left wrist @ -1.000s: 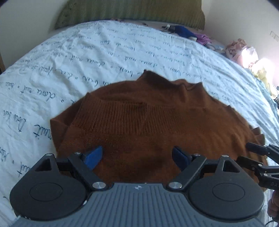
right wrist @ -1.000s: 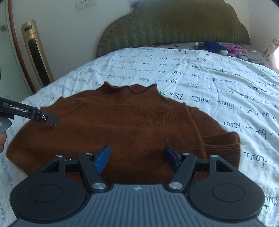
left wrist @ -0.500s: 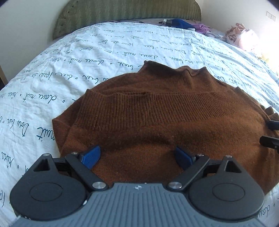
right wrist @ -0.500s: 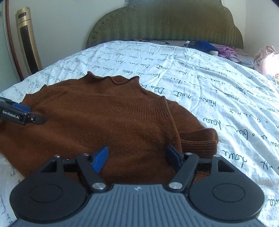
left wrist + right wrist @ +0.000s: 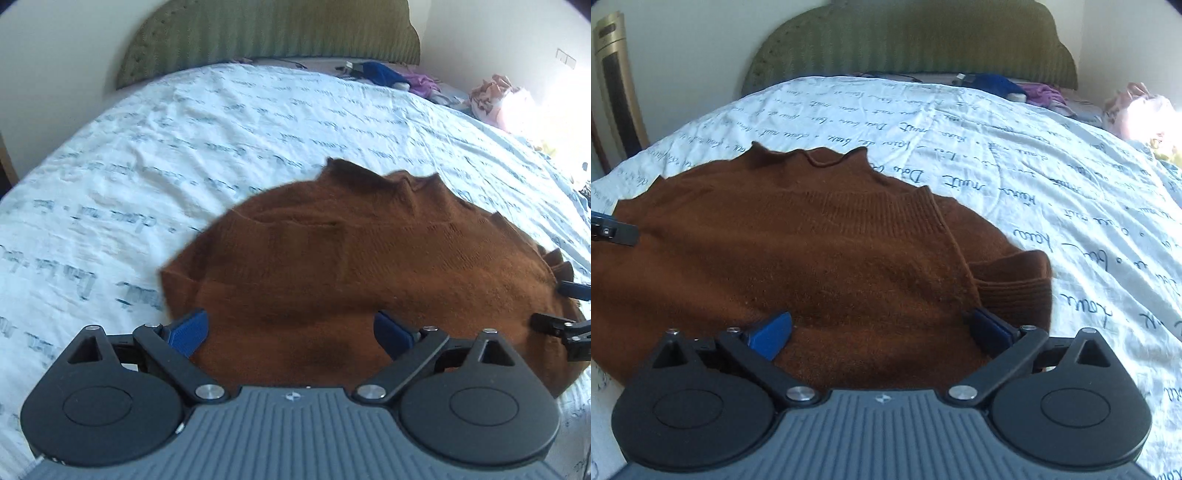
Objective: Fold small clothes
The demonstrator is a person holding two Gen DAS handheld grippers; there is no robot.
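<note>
A brown knit sweater (image 5: pixel 369 266) lies folded on the bed, its wavy collar at the far edge; it also shows in the right wrist view (image 5: pixel 798 251). My left gripper (image 5: pixel 290 330) is open, low over the sweater's near left part, blue pads apart. My right gripper (image 5: pixel 881 330) is open, low over the sweater's near right part, beside a folded ribbed cuff (image 5: pixel 1012 284). Each gripper's fingers show at the edge of the other view, the right one (image 5: pixel 557 314) at right, the left one (image 5: pixel 613 230) at left.
The bed has a white sheet with dark script (image 5: pixel 1034 166) and a green headboard (image 5: pixel 916 40). Loose blue and purple clothes (image 5: pixel 1015 88) lie by the headboard, pink ones (image 5: pixel 495 96) at the far right. A gold tower fan (image 5: pixel 613 81) stands at left.
Both grippers stayed open. The left view shifted left and is now blurred with motion; the sweater sits further right in it. The right gripper moved lower and closer over the sweater.
</note>
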